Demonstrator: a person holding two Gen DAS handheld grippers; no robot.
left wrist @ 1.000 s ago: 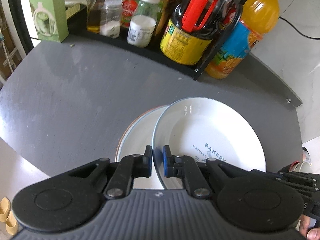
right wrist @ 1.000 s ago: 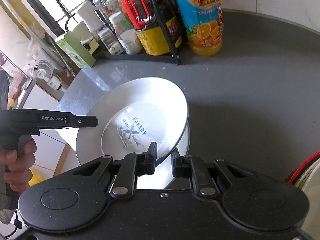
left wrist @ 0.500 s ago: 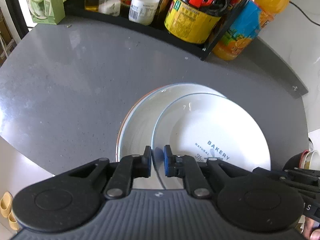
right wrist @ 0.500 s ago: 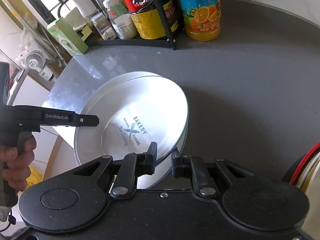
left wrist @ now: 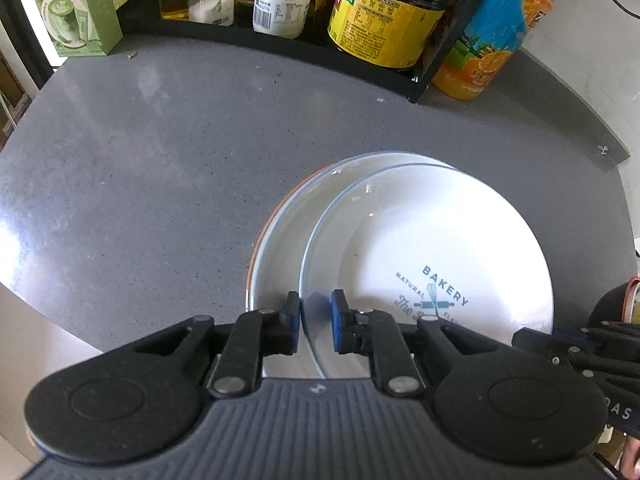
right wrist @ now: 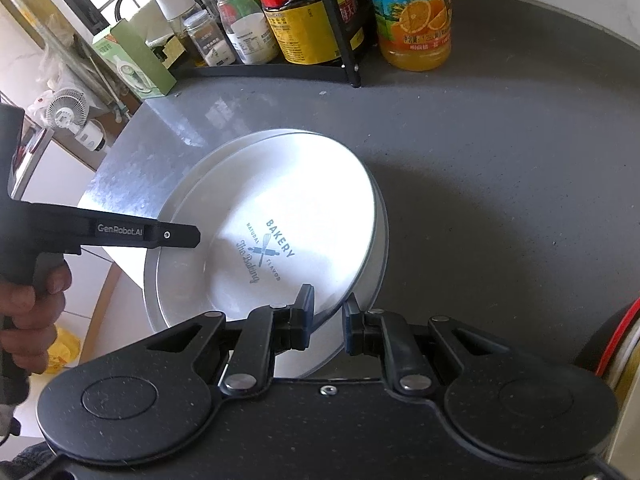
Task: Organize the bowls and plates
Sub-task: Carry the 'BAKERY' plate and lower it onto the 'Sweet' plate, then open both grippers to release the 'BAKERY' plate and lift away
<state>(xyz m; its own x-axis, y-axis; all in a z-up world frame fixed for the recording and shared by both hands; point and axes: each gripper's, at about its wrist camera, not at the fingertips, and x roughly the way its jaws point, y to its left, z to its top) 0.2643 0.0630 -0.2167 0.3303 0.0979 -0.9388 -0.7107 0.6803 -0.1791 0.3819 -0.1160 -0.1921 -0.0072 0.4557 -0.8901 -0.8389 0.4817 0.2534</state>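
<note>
Table (left wrist: 168,168), grey: bears a plate stack (left wrist: 276,240) near its front edge, with the BAKERY plate (left wrist: 420,240) set into the stack, off-centre to the right. BAKERY plate: glazed ceramic, stiff, slick, breakable; take by the rim. Left tool (left wrist: 315,316) and right tool (right wrist: 328,316): pads parted slightly around the rim, where a second ago both clamped it.

The white plate (right wrist: 280,216) reads "BAKERY", "NATURAL", "FLAVOR", "The Baking"; the left hand-held gripper (right wrist: 120,234) body reads "GenRobot.AI"
</note>
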